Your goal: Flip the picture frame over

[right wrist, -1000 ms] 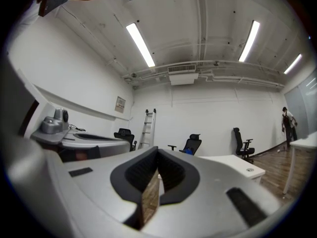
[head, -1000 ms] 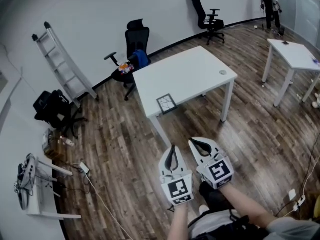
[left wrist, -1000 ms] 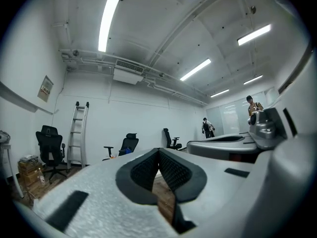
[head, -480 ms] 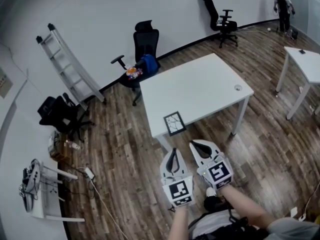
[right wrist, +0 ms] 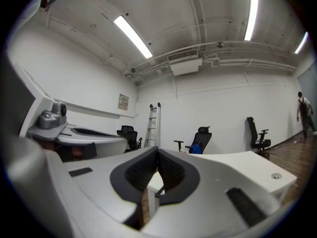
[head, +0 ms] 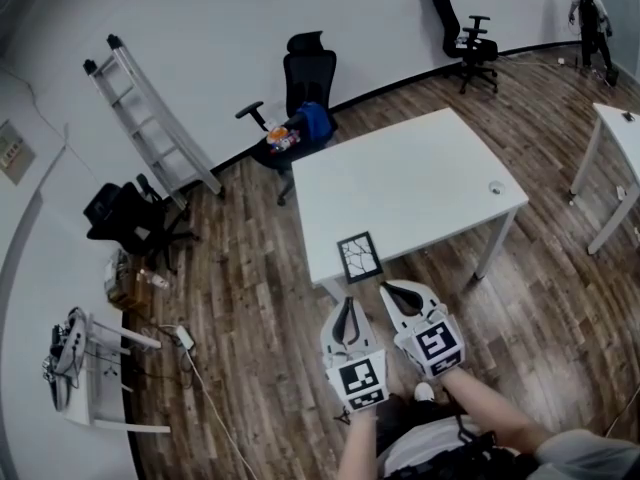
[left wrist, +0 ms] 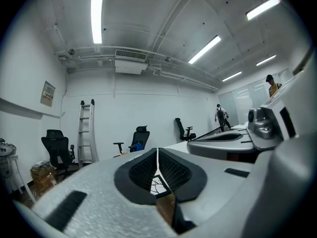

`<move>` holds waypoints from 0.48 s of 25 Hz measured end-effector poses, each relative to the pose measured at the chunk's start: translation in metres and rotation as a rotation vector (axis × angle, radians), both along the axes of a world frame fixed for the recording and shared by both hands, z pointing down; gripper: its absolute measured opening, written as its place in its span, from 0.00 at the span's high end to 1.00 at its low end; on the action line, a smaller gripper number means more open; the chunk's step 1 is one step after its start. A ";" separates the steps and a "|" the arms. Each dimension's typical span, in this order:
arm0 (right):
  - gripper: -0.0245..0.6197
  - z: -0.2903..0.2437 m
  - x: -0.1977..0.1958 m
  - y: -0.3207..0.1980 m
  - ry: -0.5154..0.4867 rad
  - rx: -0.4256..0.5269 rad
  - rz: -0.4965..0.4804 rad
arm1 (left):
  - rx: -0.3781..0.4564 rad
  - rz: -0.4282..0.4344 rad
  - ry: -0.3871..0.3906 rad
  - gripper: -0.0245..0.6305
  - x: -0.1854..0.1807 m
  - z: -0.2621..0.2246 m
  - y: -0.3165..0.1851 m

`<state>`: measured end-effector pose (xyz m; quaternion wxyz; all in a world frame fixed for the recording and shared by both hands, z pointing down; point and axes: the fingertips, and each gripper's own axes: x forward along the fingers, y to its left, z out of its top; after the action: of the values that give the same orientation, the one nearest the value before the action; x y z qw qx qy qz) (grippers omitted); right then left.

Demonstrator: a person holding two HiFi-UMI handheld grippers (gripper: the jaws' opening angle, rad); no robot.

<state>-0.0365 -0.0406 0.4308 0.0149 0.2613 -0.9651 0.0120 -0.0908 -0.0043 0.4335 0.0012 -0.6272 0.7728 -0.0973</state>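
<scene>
Holding: a person is holding two grippers, one in each hand, side by side over the wood floor, both pointing toward the near table.
Left gripper [head: 346,303]: its jaws are pressing together with nothing between the pads; it is clenched and carrying nothing.
Right gripper [head: 388,290]: its jaws are likewise meeting pad to pad, clenched on nothing, and it is sitting just beside the left one at its 3 o'clock.
Picture frame [head: 359,257]: one frame is lying flat on the table's near left corner, at 12 o'clock from the gripper tips and near them but not touching them. Its black border and white face with dark branching lines are facing up.
Tables: two white tables are standing in the room. The near table [head: 410,178] is bearing the frame; the second table [head: 620,128] is standing well apart at 2 o'clock.
Office chairs: three black chairs are standing along the wall. One [head: 305,88] at 11 o'clock is holding something blue on its seat, one [head: 460,23] is at 1 o'clock, and one [head: 125,218] is at 10 o'clock.
Ladder [head: 150,128]: one ladder is leaning against the wall at 10 o'clock, beyond the left chair.
Other person [head: 590,8]: one figure is standing far off at 1 o'clock, beyond the second table.
</scene>
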 end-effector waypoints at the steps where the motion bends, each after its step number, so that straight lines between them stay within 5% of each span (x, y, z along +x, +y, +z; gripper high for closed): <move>1: 0.95 0.002 -0.002 -0.004 0.002 -0.005 0.003 | -0.007 -0.004 0.003 0.96 -0.003 0.002 -0.003; 12: 0.95 0.036 -0.023 -0.075 0.056 -0.053 0.094 | -0.130 0.004 0.030 0.96 -0.054 0.055 -0.065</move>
<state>-0.0595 -0.1155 0.4672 0.0484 0.3060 -0.9503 0.0310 -0.1452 -0.0696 0.4880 -0.0511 -0.6289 0.7635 -0.1378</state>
